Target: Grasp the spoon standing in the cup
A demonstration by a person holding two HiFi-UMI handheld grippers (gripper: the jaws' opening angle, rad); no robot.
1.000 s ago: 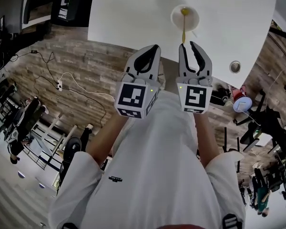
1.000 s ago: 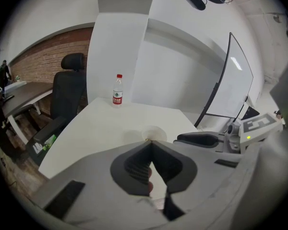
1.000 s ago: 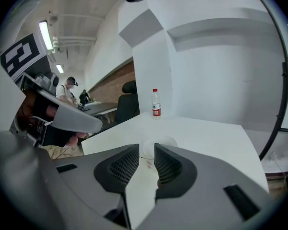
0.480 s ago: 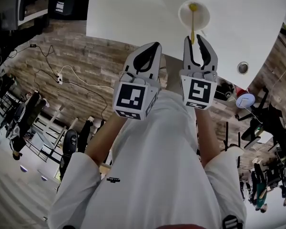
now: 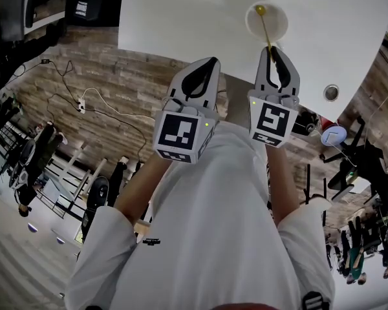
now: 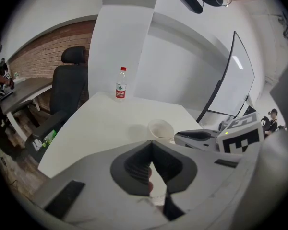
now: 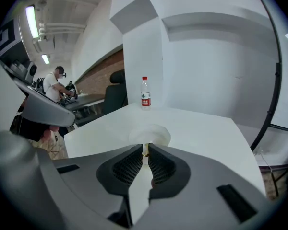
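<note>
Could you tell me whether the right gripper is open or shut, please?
Shut: the right gripper pinches the yellow spoon handle between its jaw tips, just before the cup.

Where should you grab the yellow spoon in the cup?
Grip the spoon by its thin handle end. It leans out over the rim of the cup toward the person, so come from that near side. Its wider end sits down inside the cup. The right hand-held gripper has its jaws on that handle end.

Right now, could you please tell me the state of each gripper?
Left gripper: closed, empty.
Right gripper: closed on the spoon handle.
</note>
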